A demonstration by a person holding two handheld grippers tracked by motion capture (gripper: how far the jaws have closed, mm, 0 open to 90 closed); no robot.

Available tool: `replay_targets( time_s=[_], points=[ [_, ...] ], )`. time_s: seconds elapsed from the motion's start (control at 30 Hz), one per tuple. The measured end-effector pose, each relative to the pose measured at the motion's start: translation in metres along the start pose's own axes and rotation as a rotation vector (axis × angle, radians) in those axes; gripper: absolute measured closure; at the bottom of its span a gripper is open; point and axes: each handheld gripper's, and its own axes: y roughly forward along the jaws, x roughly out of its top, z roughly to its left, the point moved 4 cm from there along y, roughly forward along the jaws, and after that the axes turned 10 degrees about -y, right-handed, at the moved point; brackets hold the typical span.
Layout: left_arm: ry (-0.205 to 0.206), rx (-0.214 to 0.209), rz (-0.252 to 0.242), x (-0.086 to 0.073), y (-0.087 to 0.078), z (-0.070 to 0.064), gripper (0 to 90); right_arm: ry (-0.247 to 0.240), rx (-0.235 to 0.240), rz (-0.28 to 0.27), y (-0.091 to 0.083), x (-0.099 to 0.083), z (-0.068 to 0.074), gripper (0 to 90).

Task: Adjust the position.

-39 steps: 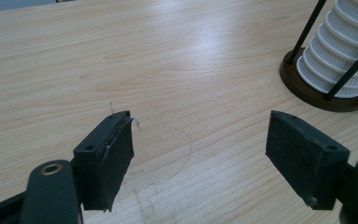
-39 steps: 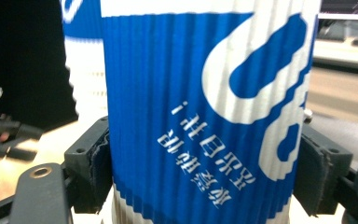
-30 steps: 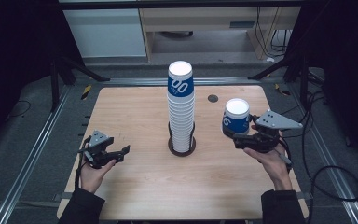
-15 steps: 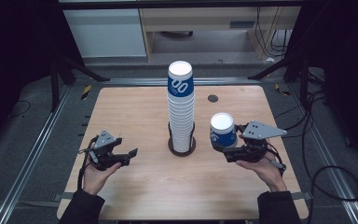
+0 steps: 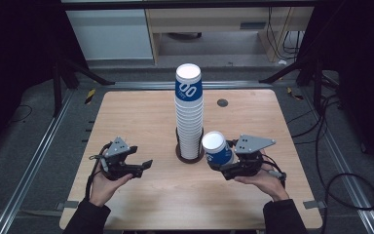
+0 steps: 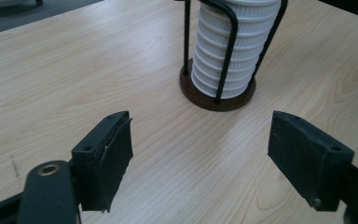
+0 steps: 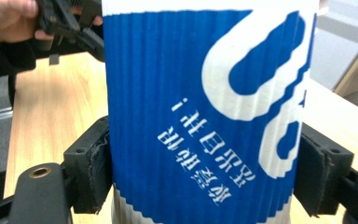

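right gripper (image 5: 222, 163) clamps a blue paper cup (image 5: 216, 148) upside down, just beside the cup stack (image 5: 189, 114) mid-tabletop; left gripper (image 5: 143, 165) hangs with jaws apart. carrying step; next, probably lift it over the stack's top

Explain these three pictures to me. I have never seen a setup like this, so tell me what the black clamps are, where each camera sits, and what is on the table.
A person sits at a wooden table and holds a hand-operated two-jaw clamp in each hand; there is no robot arm. The high view comes from a fixed camera above, looking down. In it the left gripper is open and holds nothing, while the right gripper is shut on a blue and white paper cup. Each of the other two pictures comes from a camera riding on one gripper, looking along its jaws. The left gripper view faces a tall stack of paper cups standing in a wire holder. The right gripper view shows the held cup up close.
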Motion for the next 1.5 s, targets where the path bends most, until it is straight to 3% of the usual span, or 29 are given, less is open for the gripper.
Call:
replay_targets(
  time_s=[0.3,0.53,1.0,1.5],
  points=[
    [0.058,-0.066,0.015,0.008,0.005,-0.016,20.3,-0.035,0.054,0.033,0.015,0.001,0.008,20.3],
    [0.073,-0.147,0.016,0.018,0.008,-0.026,19.5,-0.047,0.085,0.045,0.025,0.001,0.010,20.3],
    [0.121,-0.228,0.007,0.033,0.014,-0.048,18.5,-0.064,0.136,0.080,0.042,-0.002,0.017,20.3],
    [0.150,-0.284,0.010,0.030,0.017,-0.068,17.8,-0.098,0.165,0.134,0.058,-0.007,0.026,20.3]
  ],
)
